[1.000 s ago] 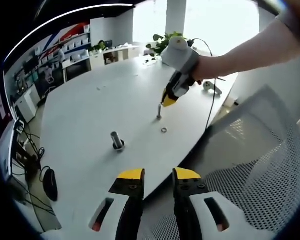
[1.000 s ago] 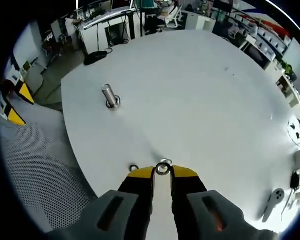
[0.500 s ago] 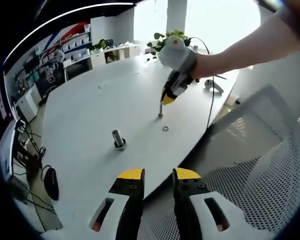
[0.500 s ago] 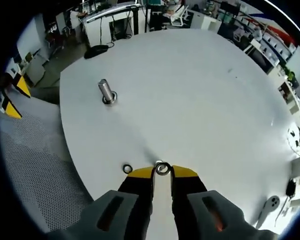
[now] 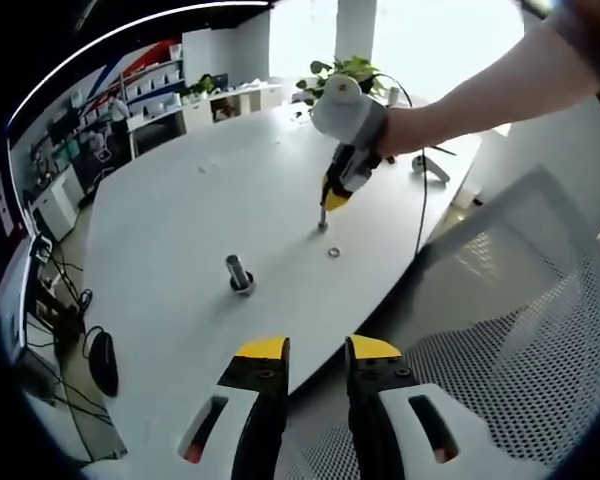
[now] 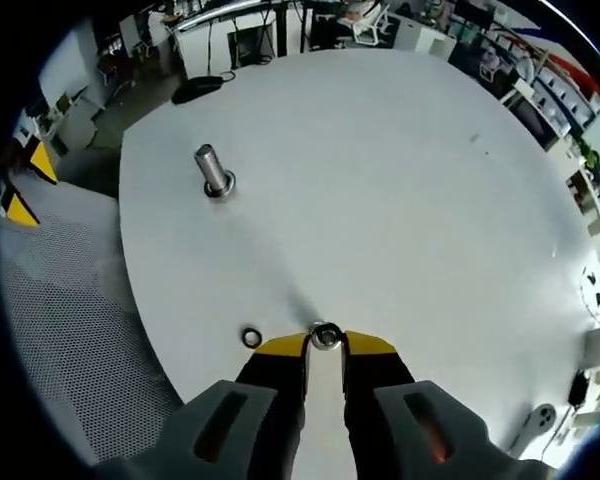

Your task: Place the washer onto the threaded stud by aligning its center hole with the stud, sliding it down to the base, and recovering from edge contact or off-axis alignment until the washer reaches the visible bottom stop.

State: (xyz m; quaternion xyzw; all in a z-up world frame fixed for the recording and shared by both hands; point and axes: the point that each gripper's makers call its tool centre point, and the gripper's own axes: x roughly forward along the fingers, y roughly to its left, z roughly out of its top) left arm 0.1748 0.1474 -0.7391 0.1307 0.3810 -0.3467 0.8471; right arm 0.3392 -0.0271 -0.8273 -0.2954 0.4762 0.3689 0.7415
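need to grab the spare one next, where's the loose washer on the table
In the right gripper view the loose washer lies flat on the white table, just left of the right gripper fingers, near the table's edge.

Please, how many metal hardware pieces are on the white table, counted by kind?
Studs standing upright: 2, the thick stud and the thin stud under the right tongs
Washers: 2, one loose washer lying flat on the table, one washer at the tips of the right tongs
Total: 4
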